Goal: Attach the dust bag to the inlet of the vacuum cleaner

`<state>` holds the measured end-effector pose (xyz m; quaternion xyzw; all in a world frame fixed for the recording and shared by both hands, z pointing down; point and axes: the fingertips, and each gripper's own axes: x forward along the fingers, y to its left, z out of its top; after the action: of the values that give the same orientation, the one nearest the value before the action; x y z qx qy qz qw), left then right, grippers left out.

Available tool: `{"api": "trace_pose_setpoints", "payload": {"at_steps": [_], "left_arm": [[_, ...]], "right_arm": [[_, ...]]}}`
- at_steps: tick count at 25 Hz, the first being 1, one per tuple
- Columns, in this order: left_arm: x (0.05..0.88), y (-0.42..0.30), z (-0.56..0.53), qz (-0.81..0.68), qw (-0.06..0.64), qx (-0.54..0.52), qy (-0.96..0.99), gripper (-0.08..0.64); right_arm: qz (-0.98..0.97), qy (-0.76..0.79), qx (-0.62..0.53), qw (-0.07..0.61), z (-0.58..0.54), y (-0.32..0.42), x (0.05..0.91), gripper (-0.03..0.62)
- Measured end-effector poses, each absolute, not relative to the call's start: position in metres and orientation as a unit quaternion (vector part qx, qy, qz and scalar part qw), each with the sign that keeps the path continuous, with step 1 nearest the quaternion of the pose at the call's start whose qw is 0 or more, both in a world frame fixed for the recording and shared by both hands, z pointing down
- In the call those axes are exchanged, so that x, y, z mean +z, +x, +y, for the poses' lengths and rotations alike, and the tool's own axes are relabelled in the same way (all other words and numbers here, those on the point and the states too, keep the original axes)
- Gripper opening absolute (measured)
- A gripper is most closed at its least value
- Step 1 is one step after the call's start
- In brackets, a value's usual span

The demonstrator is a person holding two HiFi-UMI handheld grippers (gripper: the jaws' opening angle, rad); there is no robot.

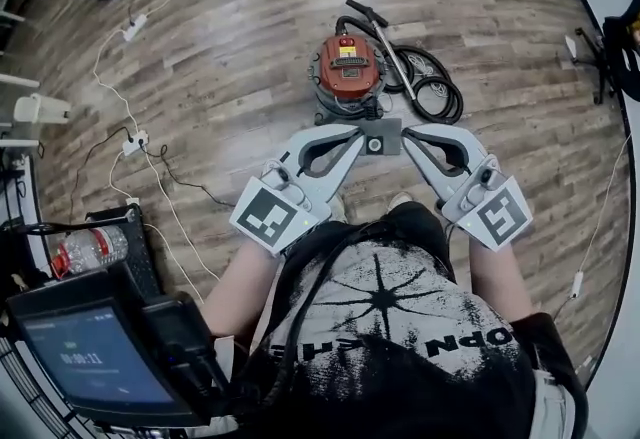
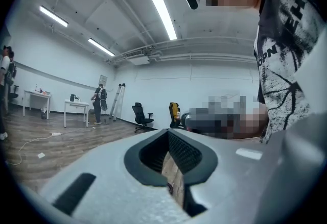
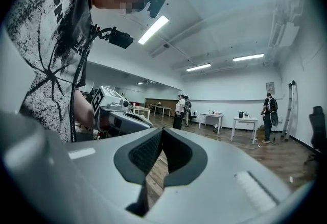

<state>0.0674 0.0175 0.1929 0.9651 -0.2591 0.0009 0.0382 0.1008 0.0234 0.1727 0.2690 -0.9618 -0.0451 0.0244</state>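
Note:
In the head view a red canister vacuum cleaner [image 1: 345, 67] stands on the wooden floor, its black hose [image 1: 432, 87] and wand coiled to its right. Just below it is a small grey square piece with a round hole [image 1: 375, 141]; I cannot tell whether it is the dust bag. My left gripper [image 1: 356, 133] and right gripper [image 1: 406, 133] point inward, their tips on either side of that piece. Both are shut with nothing between the jaws, as the left gripper view [image 2: 168, 131] and the right gripper view [image 3: 162, 129] show. The left gripper [image 3: 115, 113] also shows in the right gripper view.
White cables and power strips [image 1: 134, 141] trail over the floor at the left. A water bottle [image 1: 90, 249] and a screen [image 1: 90, 357] sit at the lower left. Office chairs [image 1: 610, 52] stand at the right. People stand by white tables [image 3: 245, 125] farther off.

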Motion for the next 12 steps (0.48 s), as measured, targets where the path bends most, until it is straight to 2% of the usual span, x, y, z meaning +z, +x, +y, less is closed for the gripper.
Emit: {"api": "trace_pose_setpoints", "payload": {"at_steps": [5, 12], "left_arm": [[0.186, 0.062, 0.011, -0.282, 0.034, -0.008, 0.959, -0.003], [0.199, 0.071, -0.009, -0.325, 0.098, 0.016, 0.941, -0.002]], "right_arm": [[-0.967, 0.248, -0.048, 0.04, 0.017, 0.101, 0.181, 0.002], [-0.977, 0.197, -0.037, 0.068, -0.018, 0.13, 0.178, 0.002]]}}
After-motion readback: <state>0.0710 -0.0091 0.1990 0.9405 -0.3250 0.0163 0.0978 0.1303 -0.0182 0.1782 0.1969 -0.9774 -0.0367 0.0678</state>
